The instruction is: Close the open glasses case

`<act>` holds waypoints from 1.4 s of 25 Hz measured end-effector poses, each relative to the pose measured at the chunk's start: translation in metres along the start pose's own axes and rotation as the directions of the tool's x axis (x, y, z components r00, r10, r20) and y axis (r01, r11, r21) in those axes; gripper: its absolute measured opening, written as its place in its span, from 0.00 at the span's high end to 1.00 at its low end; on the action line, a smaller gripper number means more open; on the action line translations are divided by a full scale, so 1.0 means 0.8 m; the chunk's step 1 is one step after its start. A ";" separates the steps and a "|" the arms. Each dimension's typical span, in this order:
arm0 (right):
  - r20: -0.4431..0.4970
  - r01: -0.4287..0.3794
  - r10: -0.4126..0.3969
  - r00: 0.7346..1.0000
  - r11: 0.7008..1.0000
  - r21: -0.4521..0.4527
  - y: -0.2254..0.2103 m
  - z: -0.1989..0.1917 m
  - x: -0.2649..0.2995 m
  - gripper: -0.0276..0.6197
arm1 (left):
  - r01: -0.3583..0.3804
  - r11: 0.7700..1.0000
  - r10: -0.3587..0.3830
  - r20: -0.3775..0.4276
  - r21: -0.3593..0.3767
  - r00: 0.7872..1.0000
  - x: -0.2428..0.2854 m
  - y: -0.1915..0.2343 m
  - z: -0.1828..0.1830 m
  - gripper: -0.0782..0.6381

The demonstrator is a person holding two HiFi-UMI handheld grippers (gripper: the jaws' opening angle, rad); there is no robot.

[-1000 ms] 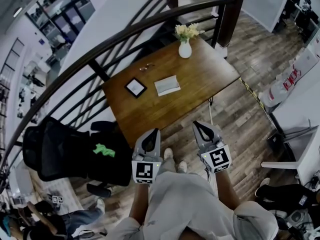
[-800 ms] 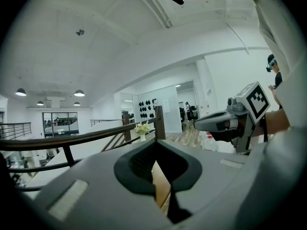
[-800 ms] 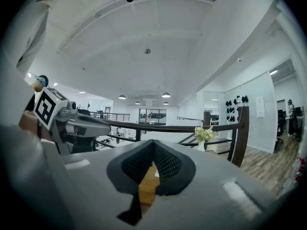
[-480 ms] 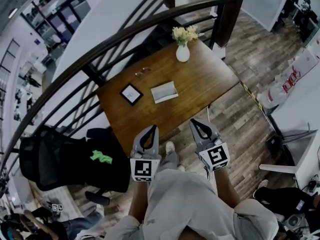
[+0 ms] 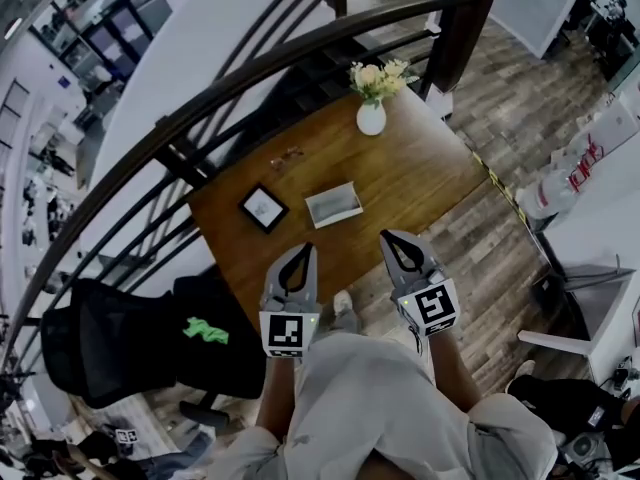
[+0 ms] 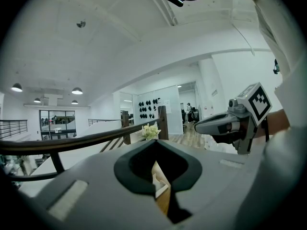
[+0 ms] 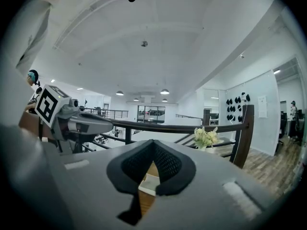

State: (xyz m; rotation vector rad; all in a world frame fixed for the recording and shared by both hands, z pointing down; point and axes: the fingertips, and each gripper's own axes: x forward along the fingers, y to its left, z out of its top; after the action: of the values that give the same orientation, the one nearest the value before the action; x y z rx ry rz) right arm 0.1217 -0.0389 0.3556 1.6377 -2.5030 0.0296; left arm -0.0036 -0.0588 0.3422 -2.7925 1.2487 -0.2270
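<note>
so, head view, counter (image 5: 420, 183): brown wood, standing by a dark railing (image 5: 250, 68).
head view, glasses case (image 5: 334, 204): pale, lying flat and open near the middle of the counter, just right of a black framed square (image 5: 263, 208), well apart from both grippers.
head view, vase (image 5: 371, 118): white, upright near the far edge, holding pale flowers.
head view, left gripper (image 5: 308, 249): held over the counter's near edge, tongs closed tip to tip, nothing in them.
head view, right gripper (image 5: 386, 235): beside the left one, also at the near edge, tongs likewise closed and empty.
left gripper view, tongs: tips together, with a rounded opening behind them; a strip of the counter and the pale case show through it, farther off. the right gripper hangs at the right.
right gripper view, tongs: tips together, holding nothing; the case and the wood show through the opening. the left gripper sits at the left, the vase beyond by the railing.
</note>
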 end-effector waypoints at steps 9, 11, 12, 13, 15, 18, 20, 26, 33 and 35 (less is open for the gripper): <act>-0.043 0.017 -0.017 0.999 1.000 -0.004 -0.022 -0.005 0.087 0.95 | 0.038 0.998 -0.038 -0.009 -0.042 0.999 0.067 0.060 -0.022 0.86; -0.063 0.011 -0.011 0.998 1.000 -0.008 -0.024 -0.013 0.105 0.95 | 0.057 0.997 -0.058 -0.015 -0.047 0.998 0.081 0.066 -0.033 0.86; -0.077 0.007 -0.008 0.997 1.000 -0.010 -0.025 -0.020 0.113 0.95 | 0.065 0.996 -0.067 -0.024 -0.053 0.997 0.087 0.068 -0.041 0.86; -0.092 0.002 -0.003 0.996 1.000 -0.013 -0.026 -0.026 0.121 0.95 | 0.071 0.995 -0.073 -0.039 -0.065 0.997 0.093 0.068 -0.052 0.86; -0.125 -0.010 0.007 0.992 1.000 -0.018 -0.028 -0.040 0.136 0.95 | 0.077 0.992 -0.084 -0.073 -0.097 0.994 0.103 0.068 -0.079 0.86; -0.167 -0.029 0.025 0.986 0.999 -0.022 -0.027 -0.065 0.157 0.95 | 0.092 0.987 -0.106 -0.105 -0.131 0.989 0.112 0.065 -0.115 0.86; -0.189 -0.045 0.040 0.981 0.999 -0.025 -0.028 -0.076 0.171 0.95 | 0.098 0.983 -0.117 -0.121 -0.152 0.986 0.118 0.063 -0.133 0.86; -0.264 -0.115 0.101 0.959 0.993 -0.038 -0.039 -0.115 0.207 0.95 | 0.089 0.974 -0.125 -0.165 -0.208 0.978 0.146 0.052 -0.175 0.86; -0.348 -0.227 0.197 0.917 0.973 -0.048 -0.048 -0.157 0.254 0.95 | 0.033 0.976 -0.090 -0.260 -0.216 0.962 0.182 0.049 -0.229 0.86; -0.366 -0.257 0.223 0.903 0.965 -0.046 -0.050 -0.168 0.266 0.95 | 0.013 0.975 -0.079 -0.287 -0.222 0.955 0.191 0.050 -0.245 0.86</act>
State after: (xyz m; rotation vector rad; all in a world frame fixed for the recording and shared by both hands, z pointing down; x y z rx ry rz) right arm 0.0899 -0.2353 0.5152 1.1550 -2.3615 0.2167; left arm 0.0350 -0.2007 0.5459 -3.0661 1.3408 -0.5622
